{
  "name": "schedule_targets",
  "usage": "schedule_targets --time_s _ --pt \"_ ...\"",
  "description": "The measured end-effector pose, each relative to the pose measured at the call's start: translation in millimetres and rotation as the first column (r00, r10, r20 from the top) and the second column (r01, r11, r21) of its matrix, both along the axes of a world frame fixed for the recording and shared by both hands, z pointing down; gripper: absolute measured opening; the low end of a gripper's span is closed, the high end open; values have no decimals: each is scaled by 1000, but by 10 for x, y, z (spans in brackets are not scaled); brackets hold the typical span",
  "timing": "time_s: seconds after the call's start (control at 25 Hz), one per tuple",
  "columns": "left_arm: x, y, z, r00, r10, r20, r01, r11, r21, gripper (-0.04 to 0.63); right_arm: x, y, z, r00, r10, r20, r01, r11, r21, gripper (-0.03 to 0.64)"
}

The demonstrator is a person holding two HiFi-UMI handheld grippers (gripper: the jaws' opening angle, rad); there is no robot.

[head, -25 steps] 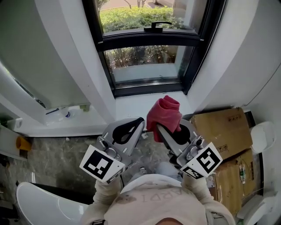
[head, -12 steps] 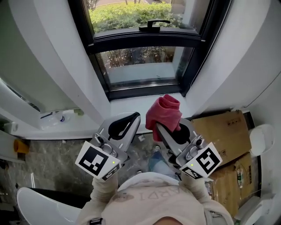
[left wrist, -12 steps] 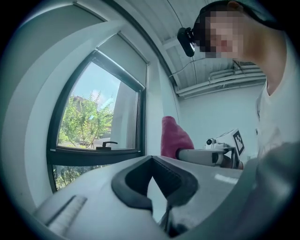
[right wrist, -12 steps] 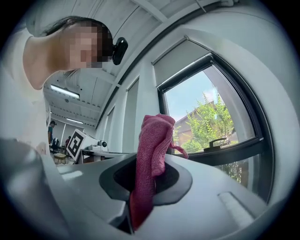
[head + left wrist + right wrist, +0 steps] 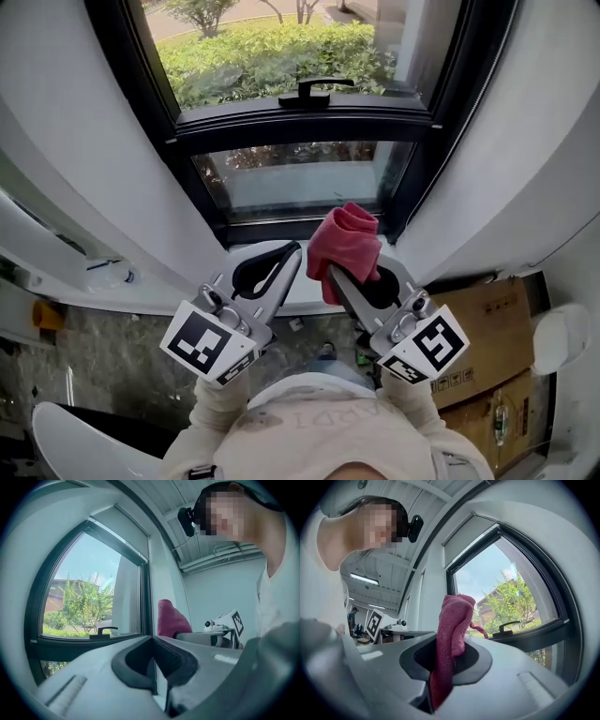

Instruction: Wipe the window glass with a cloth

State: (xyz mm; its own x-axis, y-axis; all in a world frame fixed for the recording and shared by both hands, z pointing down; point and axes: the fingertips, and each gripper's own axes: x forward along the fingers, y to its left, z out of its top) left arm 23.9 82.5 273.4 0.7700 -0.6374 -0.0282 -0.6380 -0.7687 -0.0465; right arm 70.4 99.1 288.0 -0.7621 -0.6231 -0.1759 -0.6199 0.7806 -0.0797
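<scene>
Ideally the right gripper [image 5: 354,274], clamped on the cloth [image 5: 345,239], should press it flat against the glass [image 5: 281,66] at upper centre, the left gripper [image 5: 286,255], jaws together, held aside.

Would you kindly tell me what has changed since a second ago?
The right hand-held gripper and the left hand-held gripper moved forward toward the window; the pink cloth now overlaps its lower frame rather than the sill. Nothing was picked up or released: the right stays shut on the cloth, the left shut and empty.
</scene>
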Motion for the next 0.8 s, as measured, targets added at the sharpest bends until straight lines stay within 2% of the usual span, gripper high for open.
schedule_targets --time_s 0.16,0.32,0.56,0.8 --pt "271 -246 -39 1000 -12 22 11 1000 17 0 241 -280 18 1000 -10 10 10 1000 -8 75" --pt "390 -459 29 999 -28 45 27 1000 8 0 307 -510 93 999 -38 32 39 999 -25 75" --pt "340 -783 124 998 -39 49 40 999 -18 0 237 -836 199 997 -55 44 59 996 -72 75" --pt "112 -1154 163 1000 -24 13 24 999 -31 0 13 -1198 221 999 -31 10 32 996 -85 75"
